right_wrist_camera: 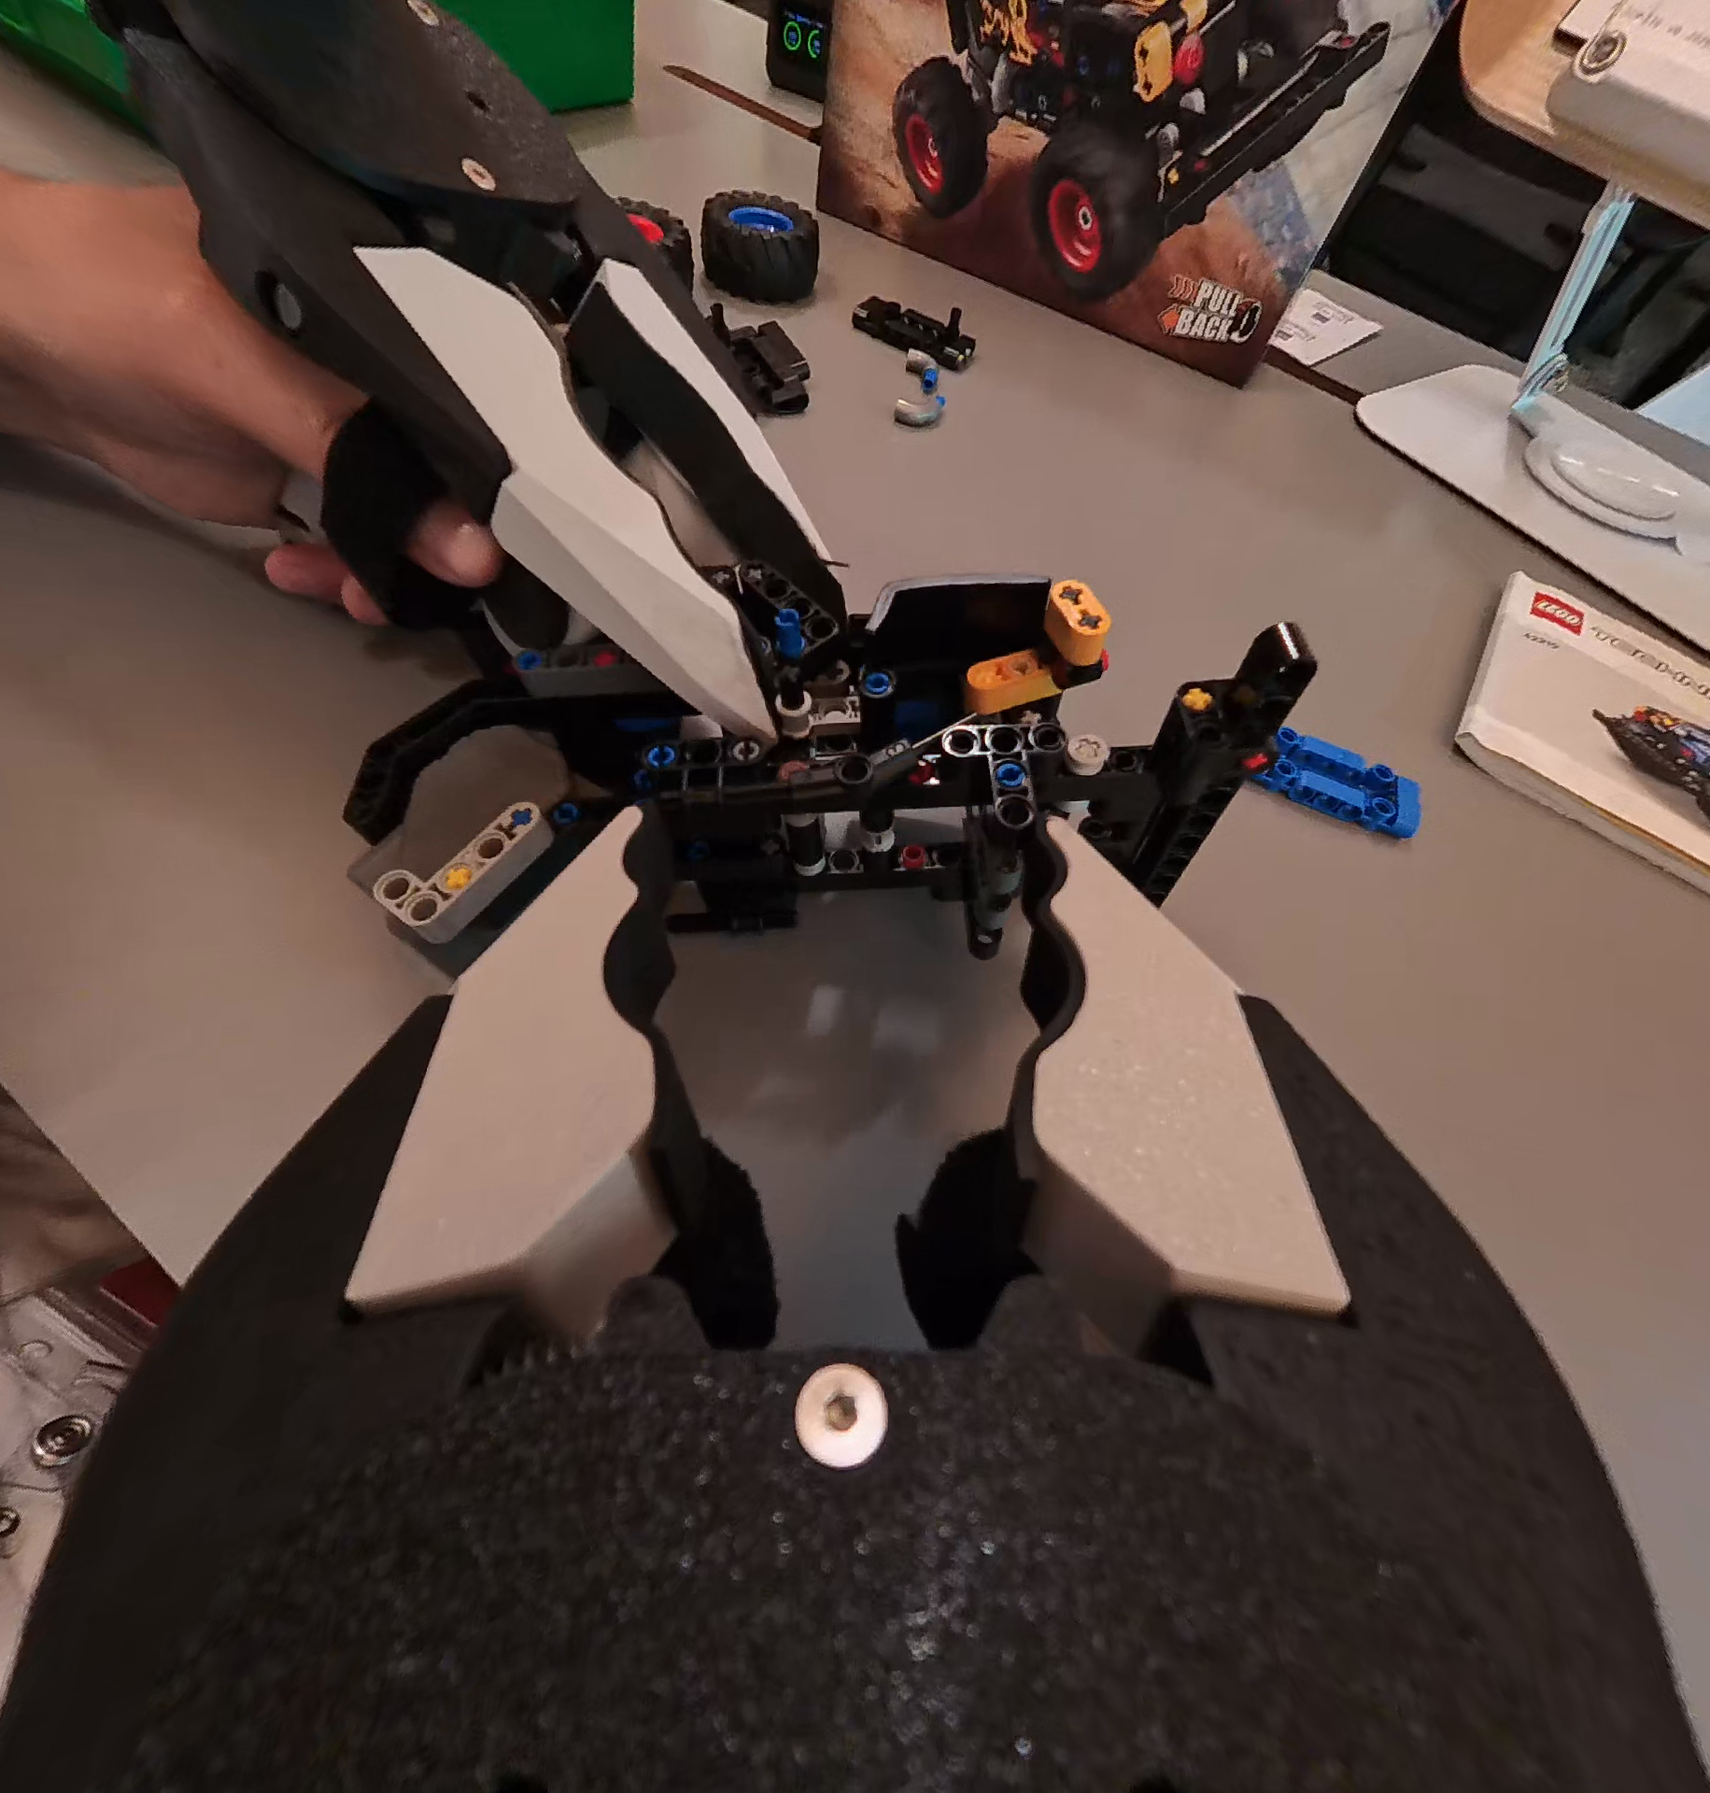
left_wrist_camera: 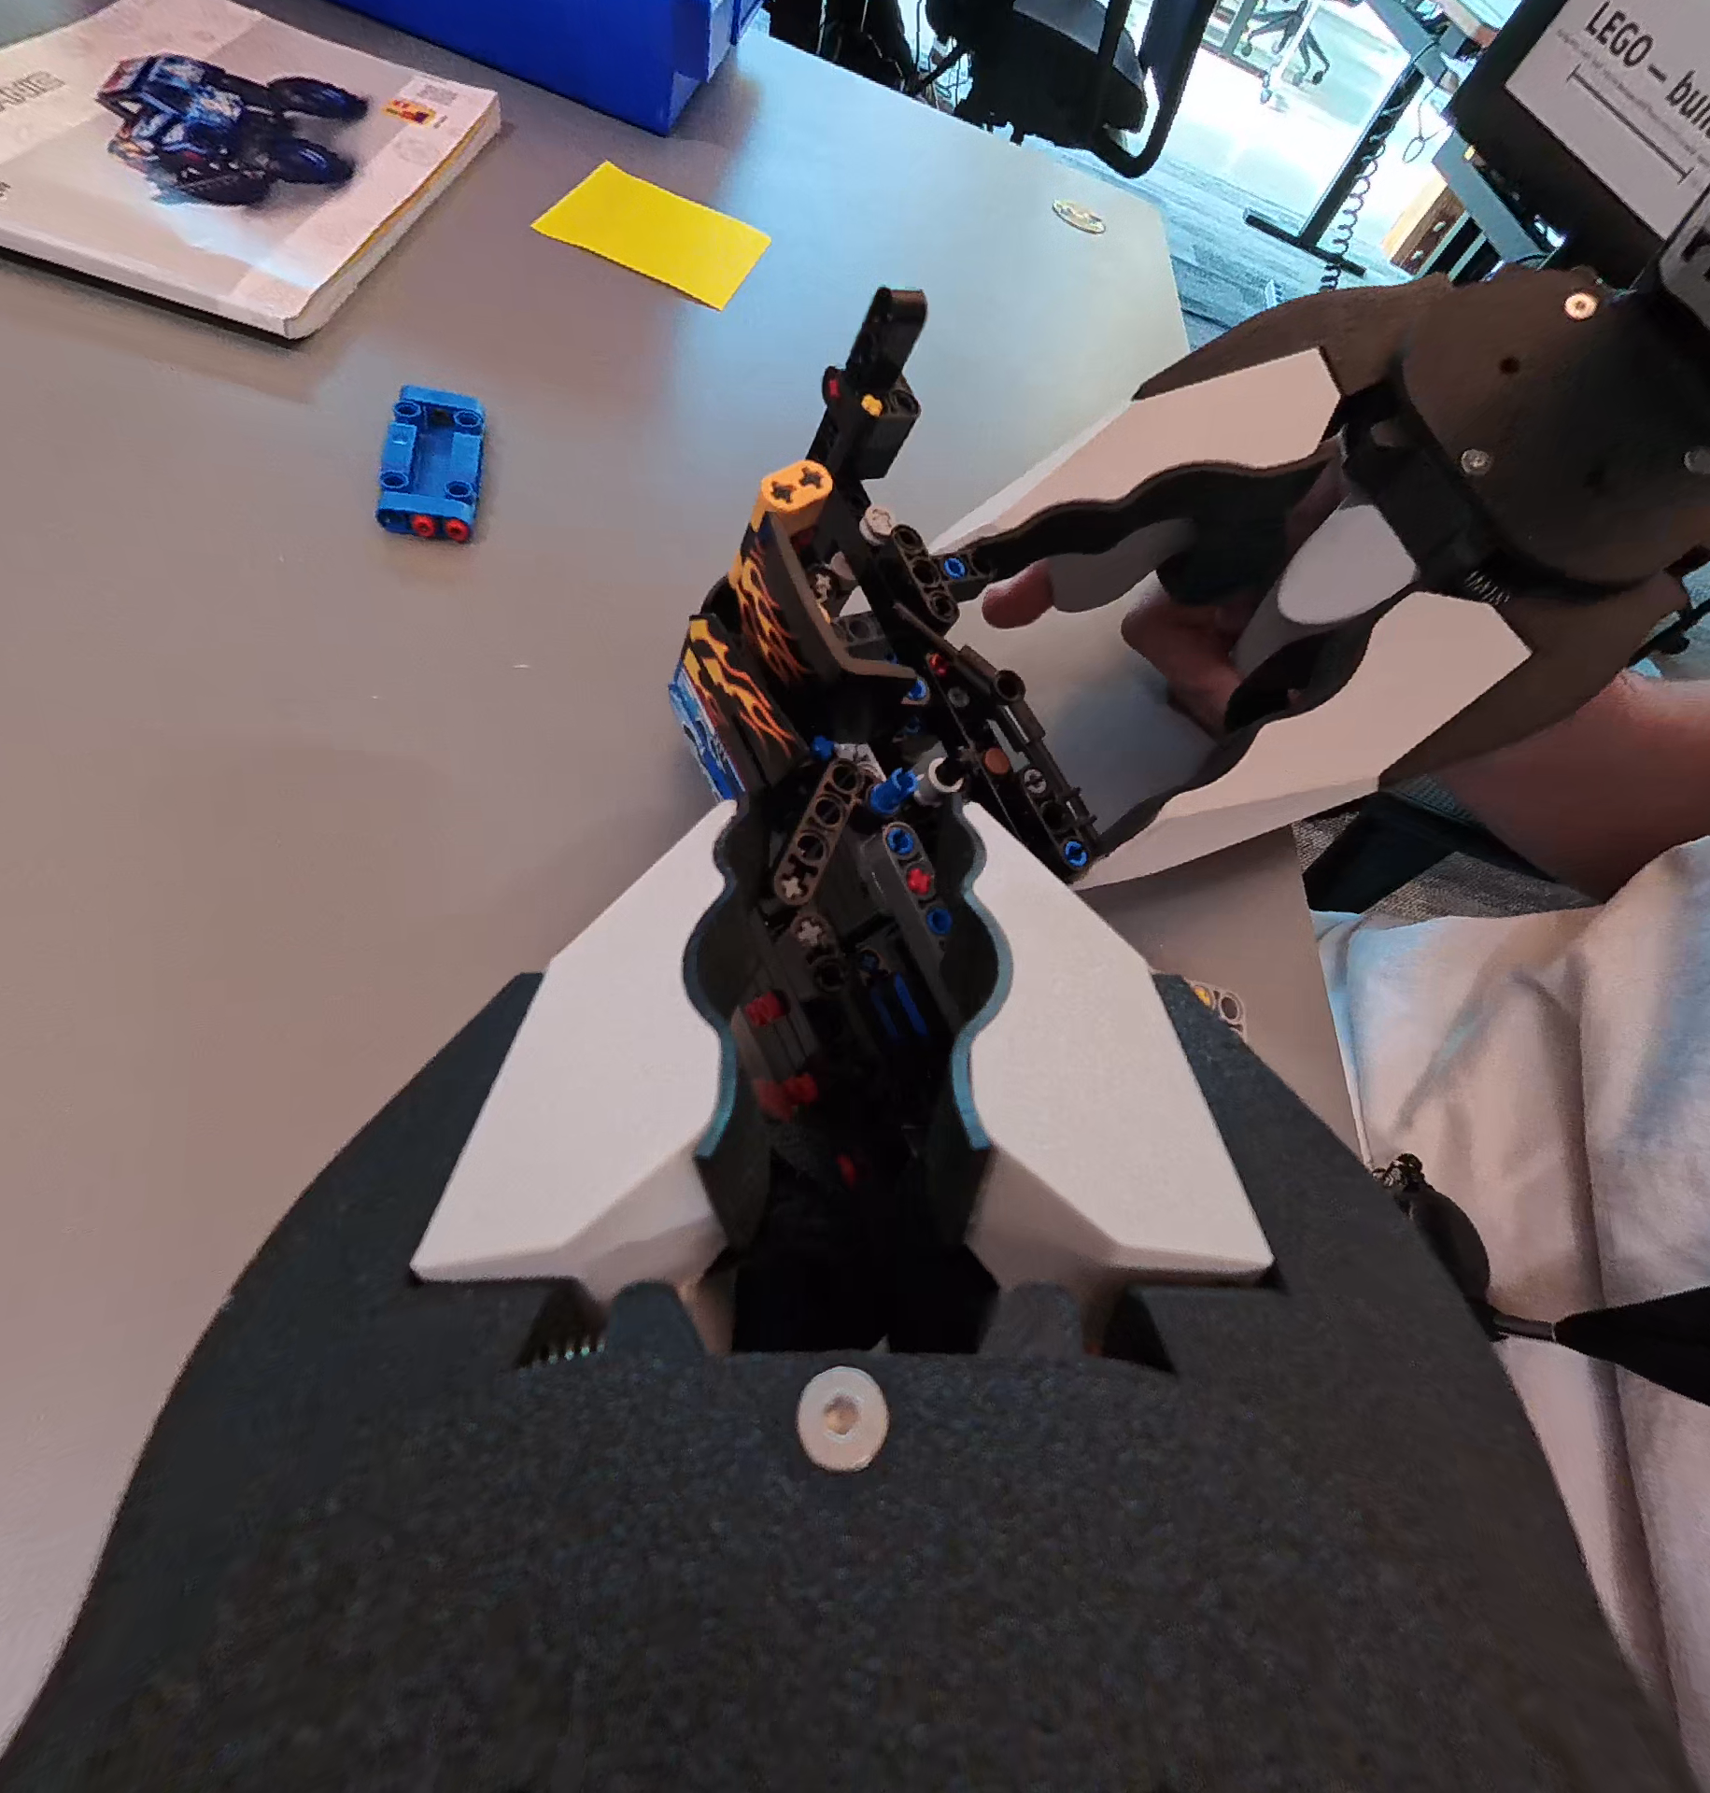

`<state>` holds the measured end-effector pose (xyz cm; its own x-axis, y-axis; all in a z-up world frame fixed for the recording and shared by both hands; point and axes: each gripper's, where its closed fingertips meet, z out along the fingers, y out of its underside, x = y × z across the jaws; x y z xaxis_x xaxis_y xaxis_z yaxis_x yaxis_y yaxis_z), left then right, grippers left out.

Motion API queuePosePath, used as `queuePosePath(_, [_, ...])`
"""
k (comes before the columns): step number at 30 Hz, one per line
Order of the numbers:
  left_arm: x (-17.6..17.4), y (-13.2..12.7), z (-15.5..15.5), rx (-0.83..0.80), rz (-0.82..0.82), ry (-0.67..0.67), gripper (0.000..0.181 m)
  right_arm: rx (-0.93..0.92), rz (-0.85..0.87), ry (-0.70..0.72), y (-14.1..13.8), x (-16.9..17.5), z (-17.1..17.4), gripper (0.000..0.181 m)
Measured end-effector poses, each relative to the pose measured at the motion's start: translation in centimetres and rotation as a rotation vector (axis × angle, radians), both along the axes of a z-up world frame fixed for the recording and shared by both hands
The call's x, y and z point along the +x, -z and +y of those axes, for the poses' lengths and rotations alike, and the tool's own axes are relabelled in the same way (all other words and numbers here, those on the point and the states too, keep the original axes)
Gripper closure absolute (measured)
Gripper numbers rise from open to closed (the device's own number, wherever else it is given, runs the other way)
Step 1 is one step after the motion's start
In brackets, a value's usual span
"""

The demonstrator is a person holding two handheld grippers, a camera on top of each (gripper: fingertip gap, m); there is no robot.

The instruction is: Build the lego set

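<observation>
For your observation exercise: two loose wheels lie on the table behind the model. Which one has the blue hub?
The blue-hubbed wheel is the fully visible one standing nearer the picture box. The other wheel has a red hub and is partly hidden behind the left gripper.

Each camera sits just behind its own tool, looking forward and down along the fingers at the desk (left_wrist_camera: 201,776). The left view is very close to the brick model (left_wrist_camera: 831,728); the right view faces it from the opposite side. Both share the model (right_wrist_camera: 880,757).
</observation>
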<state>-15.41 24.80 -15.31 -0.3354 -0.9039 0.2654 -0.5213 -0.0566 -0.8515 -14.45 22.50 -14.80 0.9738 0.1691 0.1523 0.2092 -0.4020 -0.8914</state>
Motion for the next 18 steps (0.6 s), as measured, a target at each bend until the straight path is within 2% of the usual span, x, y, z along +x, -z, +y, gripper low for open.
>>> queuePosePath(1, [-0.02, -0.01, -0.06, 0.004, -0.002, -0.003, 0.147, -0.001, 0.002, 0.001, 0.0, -0.02, -0.01, 0.109])
queuePosePath(18, [0.09, -0.18, -0.21, 0.05, -0.025, -0.078, 0.149, -0.016, 0.076, 0.013, 0.08, 0.2, -0.17, 0.112])
